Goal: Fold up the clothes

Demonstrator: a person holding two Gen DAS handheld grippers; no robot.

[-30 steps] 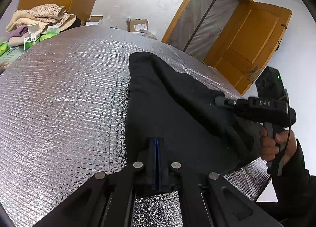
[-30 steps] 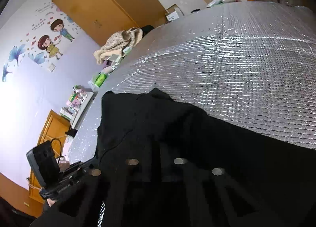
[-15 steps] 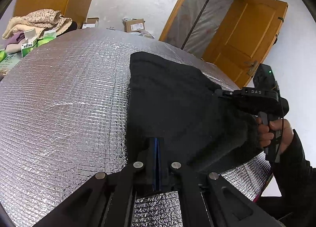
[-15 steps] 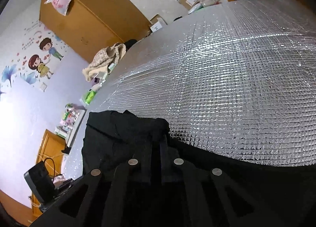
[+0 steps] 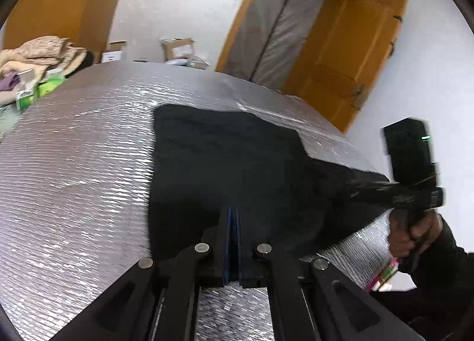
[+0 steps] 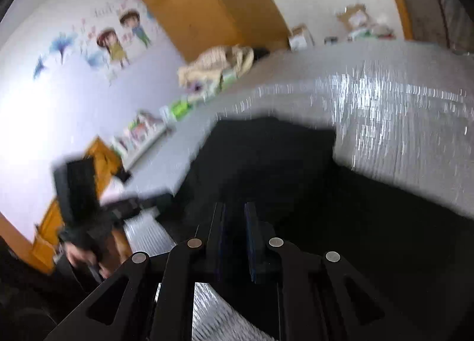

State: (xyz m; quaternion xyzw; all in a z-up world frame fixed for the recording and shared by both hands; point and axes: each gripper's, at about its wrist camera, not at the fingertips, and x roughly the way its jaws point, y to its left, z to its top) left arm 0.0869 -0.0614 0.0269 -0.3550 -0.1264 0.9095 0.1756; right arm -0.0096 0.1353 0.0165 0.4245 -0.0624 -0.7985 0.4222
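A black garment (image 5: pixel 225 157) lies spread on the silver foil-covered table (image 5: pixel 77 181). My left gripper (image 5: pixel 234 212) is shut on its near edge, blue pads pressed together. In the left wrist view my right gripper (image 5: pixel 366 185) sits off the table's right edge, held by a hand (image 5: pixel 411 234), and a corner of the garment is stretched taut to its tips. The right wrist view is motion-blurred: my right gripper (image 6: pixel 235 212) has black garment (image 6: pixel 266 163) between and around its fingers. The left gripper (image 6: pixel 139 203) shows as a blur at left.
A heap of beige clothes (image 5: pixel 35 53) and green-and-white boxes (image 5: pixel 29 93) sit at the table's far left. Cardboard boxes (image 5: pixel 177 49) stand by the back wall, next to an orange door (image 5: pixel 355 53). A shelf with small items (image 6: pixel 139 133) lines the stickered wall.
The right gripper has pulled its corner of the garment out to the right, drawing the cloth flatter and taut. The right wrist view has swung and blurred. The left gripper keeps its hold.
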